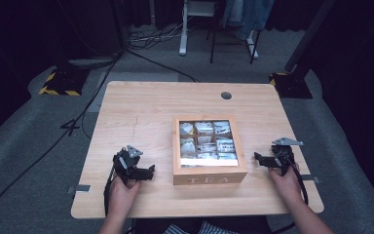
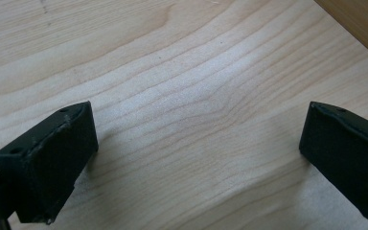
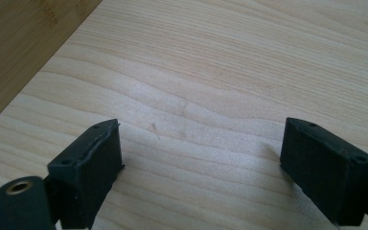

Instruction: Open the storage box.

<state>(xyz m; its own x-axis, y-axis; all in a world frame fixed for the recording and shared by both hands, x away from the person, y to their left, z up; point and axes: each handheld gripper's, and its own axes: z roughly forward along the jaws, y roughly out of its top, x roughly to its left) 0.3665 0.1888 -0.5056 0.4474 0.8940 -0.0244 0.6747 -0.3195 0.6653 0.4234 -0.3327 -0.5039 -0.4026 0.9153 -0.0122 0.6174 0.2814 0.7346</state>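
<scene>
Hands [image 1: 121, 192] flank wooden tea box [image 1: 209, 173], 9 glass-lidded compartments.

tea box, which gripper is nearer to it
Right, by a small margin. The right gripper sits just off the right side of the tea box, jaws open toward it. The left gripper rests off the box's left side with a slightly wider gap, also open.

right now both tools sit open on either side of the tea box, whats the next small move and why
Probably bring both tools inward to the tea box. The left tool and right tool flank it, jaws wide apart with bare table between them, and its glass lid looks closed, so nothing is gripped yet.
</scene>
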